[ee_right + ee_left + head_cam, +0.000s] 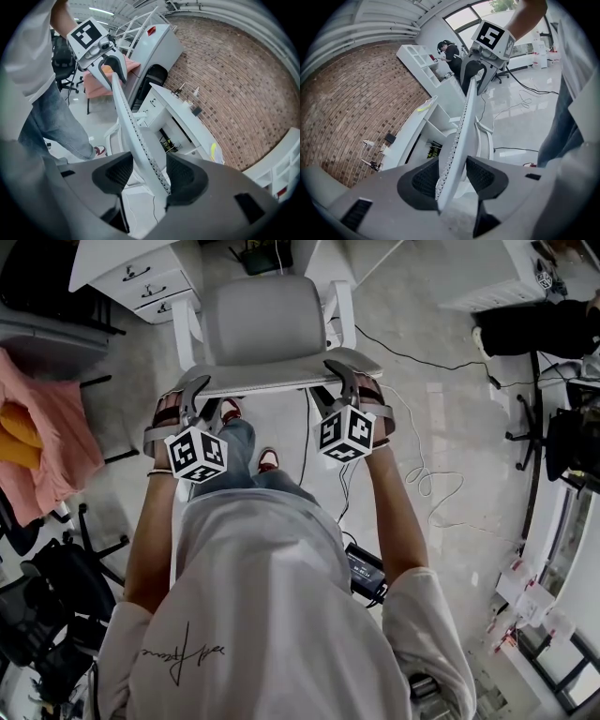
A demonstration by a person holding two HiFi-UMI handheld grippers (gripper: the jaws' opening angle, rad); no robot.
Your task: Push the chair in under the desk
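Office chair stood facing the desk, its seat apparently short of the desk's front edge. The left gripper and right gripper straddled the backrest rim, jaws spread, unclamped. These 2 loose holds could slip, and uneven pushing could swing the chair into the drawer unit.

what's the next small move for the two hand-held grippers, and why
Probably lift both off: the left hand-held gripper and right hand-held gripper straddle the top edge of the chair backrest with jaws apart, not clamping, and it already looks close in at the desk.
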